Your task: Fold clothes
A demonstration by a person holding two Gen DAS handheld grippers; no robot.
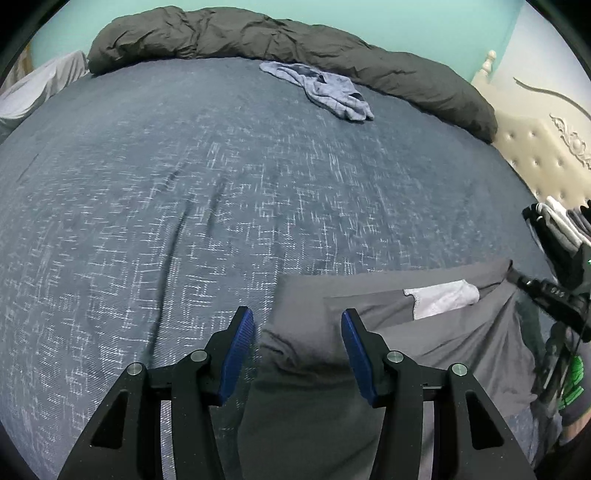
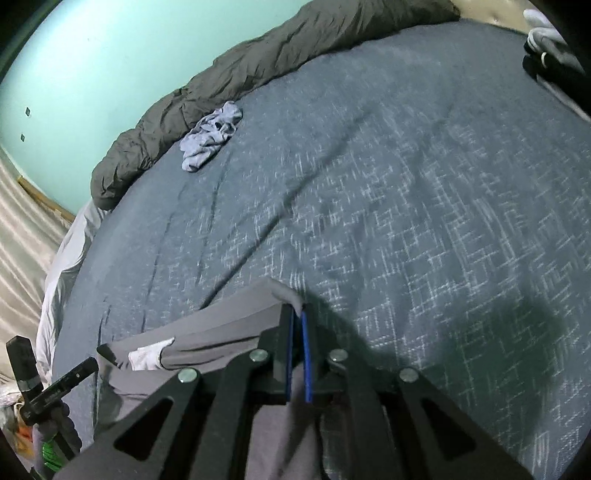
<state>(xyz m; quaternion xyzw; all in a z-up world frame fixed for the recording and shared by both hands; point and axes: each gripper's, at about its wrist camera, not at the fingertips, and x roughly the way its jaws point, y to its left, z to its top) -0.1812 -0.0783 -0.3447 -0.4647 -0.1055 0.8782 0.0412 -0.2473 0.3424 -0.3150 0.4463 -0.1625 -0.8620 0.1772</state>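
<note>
A grey garment [image 1: 443, 343] with a white pocket lining [image 1: 443, 297] lies at the near edge of the bed. My left gripper [image 1: 297, 321] hovers open over the garment's left side, with fabric beneath its blue pads [image 1: 240, 339] but not pinched. In the right wrist view the same grey garment [image 2: 229, 317] runs up to my right gripper [image 2: 298, 310], whose blue pads stand almost together on the garment's far corner. From the left wrist view, the right gripper [image 1: 515, 273] lifts that corner slightly off the bed.
A crumpled pale blue garment [image 1: 325, 90] lies far back on the blue patterned sheet [image 1: 221, 203]. A dark grey duvet [image 1: 258, 33] is bunched along the far edge. Folded clothes [image 1: 557, 221] are stacked at the right by a tufted headboard [image 1: 535, 155].
</note>
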